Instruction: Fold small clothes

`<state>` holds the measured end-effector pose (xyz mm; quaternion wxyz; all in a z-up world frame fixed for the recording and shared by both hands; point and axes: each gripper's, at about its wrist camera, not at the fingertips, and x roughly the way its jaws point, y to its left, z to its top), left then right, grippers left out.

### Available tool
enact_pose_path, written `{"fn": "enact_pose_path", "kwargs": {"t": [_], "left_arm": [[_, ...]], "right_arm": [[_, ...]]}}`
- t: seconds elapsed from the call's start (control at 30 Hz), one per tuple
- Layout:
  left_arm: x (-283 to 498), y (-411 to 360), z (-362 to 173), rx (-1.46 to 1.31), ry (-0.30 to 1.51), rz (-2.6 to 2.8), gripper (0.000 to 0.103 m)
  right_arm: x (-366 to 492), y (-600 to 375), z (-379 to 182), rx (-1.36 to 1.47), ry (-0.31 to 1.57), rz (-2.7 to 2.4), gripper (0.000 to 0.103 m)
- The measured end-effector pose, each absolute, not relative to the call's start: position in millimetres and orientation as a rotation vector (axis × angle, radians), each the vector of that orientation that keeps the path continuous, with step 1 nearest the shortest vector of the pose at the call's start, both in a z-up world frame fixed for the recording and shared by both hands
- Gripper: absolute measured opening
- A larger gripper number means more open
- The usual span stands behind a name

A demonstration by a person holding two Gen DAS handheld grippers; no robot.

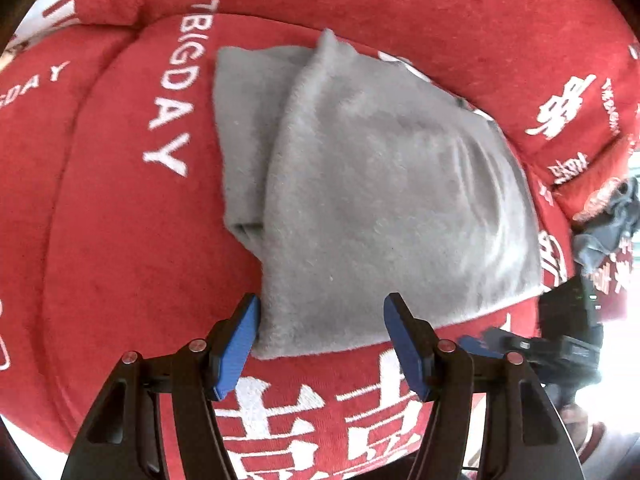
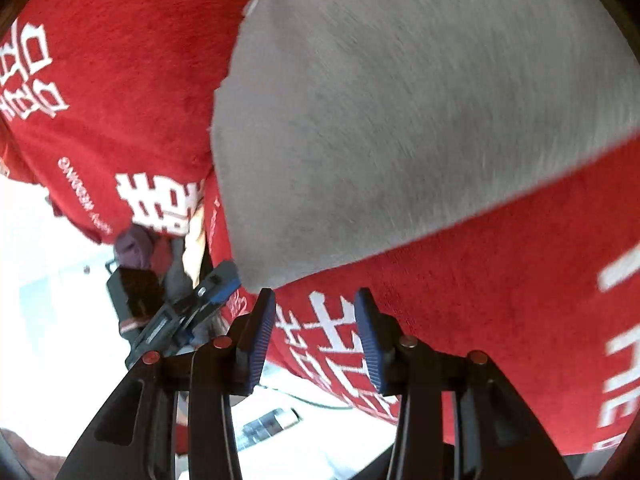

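While the grey garment [image 1: 380, 184] lies folded on a red cushion cover [image 1: 120, 240] printed with white lettering, its long axis runs from the near edge away toward the far left in the left wrist view, narrowing to a blunt tip at the far end. A second folded layer shows along its left side. The left gripper [image 1: 322, 344] hovers at the garment's near edge with its blue pads [image 1: 236, 344] spread wide and nothing between them; the left pad is just beside the near left corner of the cloth. At the right edge of that view lies a crumpled dark blue cloth [image 1: 608, 228]. In the right wrist view, which is blurred, the right gripper [image 2: 316, 336] is likewise spread and empty, just short of the garment's near corner, above the red cover.
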<state>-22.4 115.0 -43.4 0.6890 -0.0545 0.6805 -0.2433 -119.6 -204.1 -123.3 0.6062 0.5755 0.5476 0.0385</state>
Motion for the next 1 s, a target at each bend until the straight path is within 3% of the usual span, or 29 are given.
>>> {"fn": "enact_pose_path", "kwargs": {"t": [0.1, 0.17, 0.2, 0.23, 0.3, 0.47, 0.7, 1.0], "left_arm": [[-18, 115, -48, -0.126, 1.52, -0.58, 0.064], [-14, 119, -56, -0.138, 1.537, -0.596, 0.033], [-11, 123, -60, -0.15, 1.55, -0.604, 0.023], [-8, 126, -61, -0.159, 1.555, -0.607, 0.007], [-6, 133, -60, -0.207, 1.558, -0.633, 0.007], [-17, 150, -43, -0.21, 1.526, -0.649, 0.007], [-37, 151, -69, -0.167, 1.532, -0.604, 0.007], [-45, 151, -46, -0.081, 1.507, -0.504, 0.007]], "right_arm": [[-126, -203, -131, 1.402, 1.195, 0.03, 0.046], [-122, -201, -136, 1.46, 1.128, -0.009, 0.046], [-118, -199, -139, 1.496, 1.099, -0.015, 0.047], [-115, -200, -142, 1.526, 1.083, -0.013, 0.034], [-104, -205, -142, 1.504, 1.104, -0.023, 0.008], [-88, -204, -102, 1.263, 1.182, 0.072, 0.008], [-103, -198, -130, 1.206, 1.282, 0.004, 0.008], [-101, -193, -122, 1.13, 1.337, 0.012, 0.012]]}}
